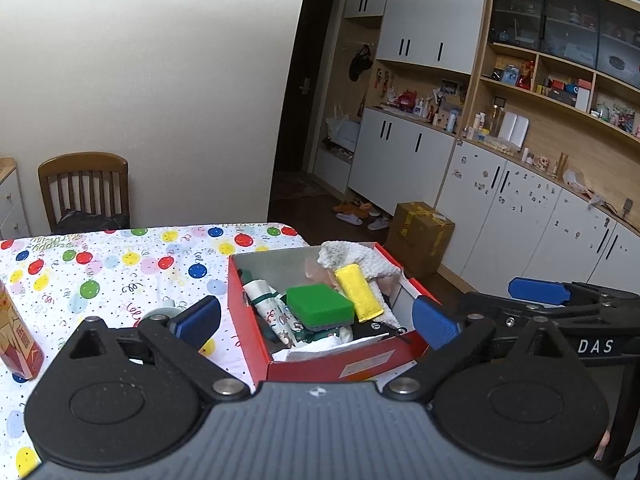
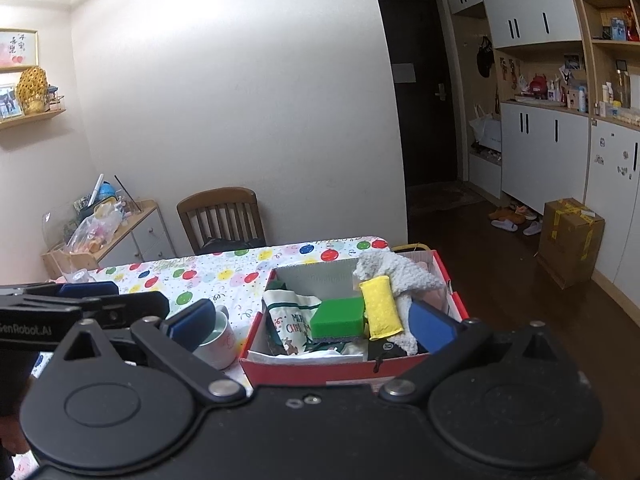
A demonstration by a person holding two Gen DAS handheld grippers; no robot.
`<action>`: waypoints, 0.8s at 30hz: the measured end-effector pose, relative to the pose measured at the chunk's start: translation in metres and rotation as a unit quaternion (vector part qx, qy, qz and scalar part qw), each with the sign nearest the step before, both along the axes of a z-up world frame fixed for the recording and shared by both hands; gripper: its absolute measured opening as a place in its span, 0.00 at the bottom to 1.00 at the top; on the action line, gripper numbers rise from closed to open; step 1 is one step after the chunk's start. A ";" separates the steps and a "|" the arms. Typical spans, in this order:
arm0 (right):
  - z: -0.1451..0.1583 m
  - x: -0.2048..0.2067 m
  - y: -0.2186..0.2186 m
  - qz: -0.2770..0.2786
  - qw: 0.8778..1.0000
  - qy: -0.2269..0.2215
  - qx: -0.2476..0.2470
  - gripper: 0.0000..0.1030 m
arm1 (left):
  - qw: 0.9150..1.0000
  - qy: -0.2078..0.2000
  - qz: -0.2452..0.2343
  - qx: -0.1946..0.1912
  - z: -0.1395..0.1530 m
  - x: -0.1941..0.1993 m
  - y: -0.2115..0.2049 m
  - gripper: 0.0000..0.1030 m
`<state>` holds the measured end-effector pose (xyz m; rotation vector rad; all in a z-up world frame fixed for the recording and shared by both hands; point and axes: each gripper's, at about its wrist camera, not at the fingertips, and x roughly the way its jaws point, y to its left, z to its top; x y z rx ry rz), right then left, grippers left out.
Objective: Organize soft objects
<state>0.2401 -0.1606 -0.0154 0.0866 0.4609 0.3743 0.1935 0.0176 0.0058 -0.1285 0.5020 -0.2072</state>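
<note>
A red shoebox (image 1: 340, 368) (image 2: 312, 370) stands on the balloon-print table. It holds a green sponge (image 1: 320, 305) (image 2: 338, 318), a yellow sponge (image 1: 359, 292) (image 2: 380, 307), a white fluffy towel (image 1: 360, 258) (image 2: 404, 270), a Christmas-print cloth (image 1: 272, 310) (image 2: 290, 320) and white cloth. My left gripper (image 1: 316, 322) is open and empty in front of the box. My right gripper (image 2: 312, 326) is open and empty too, beside the left one; it shows at the right of the left wrist view (image 1: 538, 290).
A white mug (image 2: 218, 340) stands left of the box, by the fingers. A red and gold carton (image 1: 18, 340) is at the table's left. A wooden chair (image 1: 86, 188) stands behind the table. A cardboard box (image 2: 570, 240) sits on the floor by the cabinets.
</note>
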 end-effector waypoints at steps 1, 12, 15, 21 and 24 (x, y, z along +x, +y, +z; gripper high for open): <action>0.000 -0.001 0.001 0.000 1.000 -0.001 -0.001 1.00 | 1.000 0.000 0.001 0.001 0.000 0.000 0.000 1.00; -0.001 -0.002 0.005 -0.006 1.000 0.003 -0.007 1.00 | 1.000 0.002 0.005 0.003 0.001 -0.003 0.000 1.00; -0.001 -0.002 0.005 -0.006 1.000 0.003 -0.008 1.00 | 1.000 0.003 0.008 0.002 0.000 -0.003 0.001 1.00; -0.002 -0.001 0.006 -0.005 1.000 0.006 -0.008 1.00 | 1.000 0.007 0.012 0.000 -0.001 -0.003 0.003 1.00; -0.003 -0.001 0.007 -0.005 1.000 0.006 -0.008 1.00 | 1.000 0.007 0.014 -0.001 -0.001 -0.003 0.004 1.00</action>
